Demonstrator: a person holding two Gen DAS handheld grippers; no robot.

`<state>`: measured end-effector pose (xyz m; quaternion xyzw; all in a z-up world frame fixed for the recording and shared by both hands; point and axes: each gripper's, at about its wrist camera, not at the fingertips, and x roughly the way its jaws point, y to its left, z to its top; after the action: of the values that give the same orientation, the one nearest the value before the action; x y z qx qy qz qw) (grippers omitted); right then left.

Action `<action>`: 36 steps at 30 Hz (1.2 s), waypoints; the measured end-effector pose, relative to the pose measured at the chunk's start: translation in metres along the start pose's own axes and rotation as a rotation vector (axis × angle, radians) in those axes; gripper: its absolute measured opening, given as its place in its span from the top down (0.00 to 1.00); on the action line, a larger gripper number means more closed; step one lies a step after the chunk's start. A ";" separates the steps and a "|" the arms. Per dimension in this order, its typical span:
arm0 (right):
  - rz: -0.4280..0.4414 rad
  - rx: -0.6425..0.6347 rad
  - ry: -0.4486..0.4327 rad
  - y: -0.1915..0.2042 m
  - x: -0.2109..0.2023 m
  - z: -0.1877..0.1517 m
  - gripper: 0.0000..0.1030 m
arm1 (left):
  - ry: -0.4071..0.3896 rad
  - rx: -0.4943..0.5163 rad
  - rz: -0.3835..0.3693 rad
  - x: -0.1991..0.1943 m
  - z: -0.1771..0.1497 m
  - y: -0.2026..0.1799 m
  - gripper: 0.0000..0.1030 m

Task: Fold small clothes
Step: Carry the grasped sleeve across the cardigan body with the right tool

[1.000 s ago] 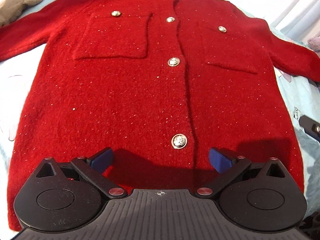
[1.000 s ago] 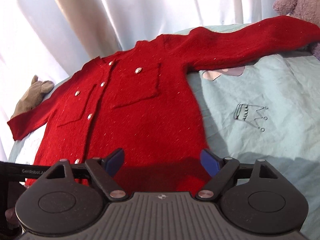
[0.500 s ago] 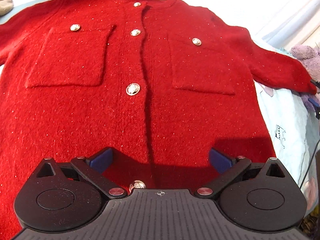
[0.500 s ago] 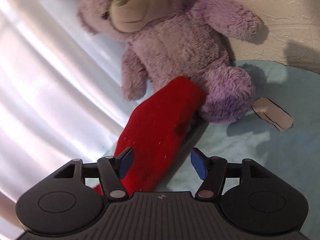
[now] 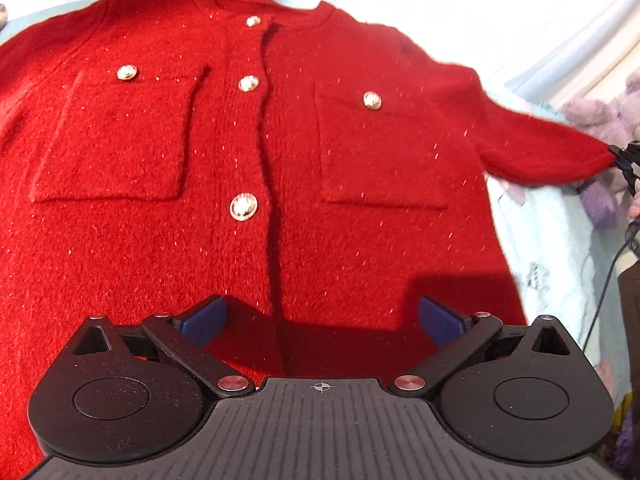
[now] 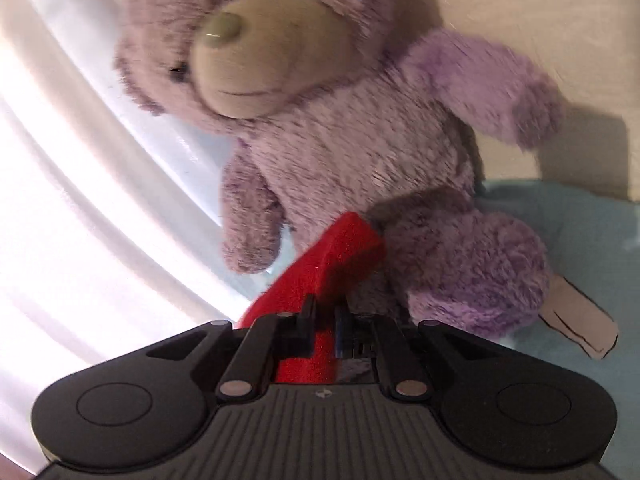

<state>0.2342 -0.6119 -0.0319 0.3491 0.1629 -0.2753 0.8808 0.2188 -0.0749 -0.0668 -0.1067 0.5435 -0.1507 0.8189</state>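
Sleeve-fold step: right gripper [image 6: 325, 330] has just closed onto the cuff [image 6: 340, 252] of the red cardigan [image 5: 256, 168], which lies flat, front up on the pale blue sheet [image 5: 560, 240], cuff against the purple teddy [image 6: 360, 140] near the sheet's far right edge. Left gripper [image 5: 320, 316] hovers above the lower front, jaws apart and empty. Next, I'd judge, the cuff gets carried back across the chest; a second ago the right jaws were wide over the hem.

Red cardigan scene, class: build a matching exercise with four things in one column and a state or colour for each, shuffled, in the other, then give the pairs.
Things:
1 left claw
2 right claw
3 teddy bear
4 red cardigan

States:
A purple plush
B shut on sleeve cuff
C open above the cloth
D spread flat, buttoned

Pairs: 1-C, 2-B, 3-A, 4-D
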 end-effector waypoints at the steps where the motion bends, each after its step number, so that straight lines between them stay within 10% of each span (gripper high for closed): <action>1: 0.031 -0.070 -0.018 0.020 -0.010 0.000 0.93 | -0.016 -0.014 -0.003 -0.003 0.002 0.002 0.00; 6: 0.311 -0.472 -0.059 0.141 -0.069 -0.048 0.93 | -0.104 -0.047 0.003 -0.027 0.017 0.014 0.00; 12: 0.679 -0.735 0.136 0.222 -0.114 -0.195 0.93 | -0.260 -0.120 -0.066 -0.054 0.041 0.042 0.00; 17: 0.617 -0.846 0.489 0.217 -0.104 -0.295 0.83 | -0.222 -0.156 -0.156 -0.029 0.065 0.057 0.00; 24: 0.477 -0.625 0.484 0.151 -0.119 -0.247 0.75 | -0.137 -0.203 -0.374 0.025 0.096 0.055 0.00; 29: 0.421 -0.532 0.454 0.122 -0.116 -0.223 0.75 | -0.079 -0.245 -0.392 0.060 0.101 0.065 0.00; 36: 0.399 -0.407 0.453 0.106 -0.102 -0.220 0.75 | -0.039 -0.237 -0.413 0.079 0.106 0.056 0.44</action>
<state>0.1958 -0.3545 -0.0817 0.2435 0.3340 0.0245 0.9103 0.3530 -0.0507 -0.1123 -0.3138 0.5081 -0.2480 0.7628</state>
